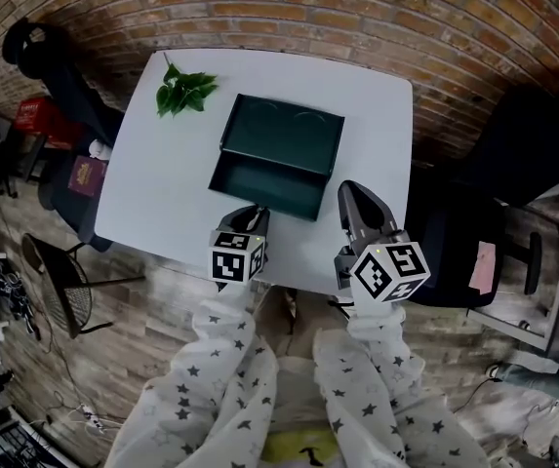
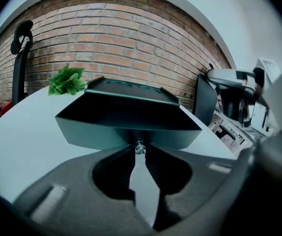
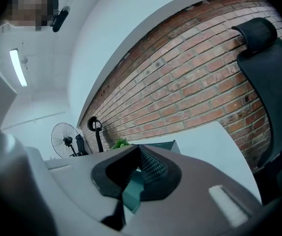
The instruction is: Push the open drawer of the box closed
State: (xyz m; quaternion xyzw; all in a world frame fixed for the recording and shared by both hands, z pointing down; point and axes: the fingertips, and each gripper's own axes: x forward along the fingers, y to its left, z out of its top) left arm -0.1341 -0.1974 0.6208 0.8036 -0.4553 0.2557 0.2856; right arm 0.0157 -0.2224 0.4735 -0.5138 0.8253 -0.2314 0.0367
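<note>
The drawer (image 1: 259, 178) of the dark green box (image 1: 284, 130) is sitting pulled out toward the person, and the box itself is sitting around the middle of the white table (image 1: 162, 164). The left gripper (image 1: 258, 213) is pointing down at the drawer front and pinching its tiny shiny knob (image 2: 140, 148) between the jaw tips. The right gripper (image 1: 349, 189) is hanging just beside the drawer's right corner, tips pressed together on nothing. A green leafy sprig (image 1: 183, 93) is lying by the far left corner, and a black office chair (image 1: 474, 232) is standing off to the right.
</note>
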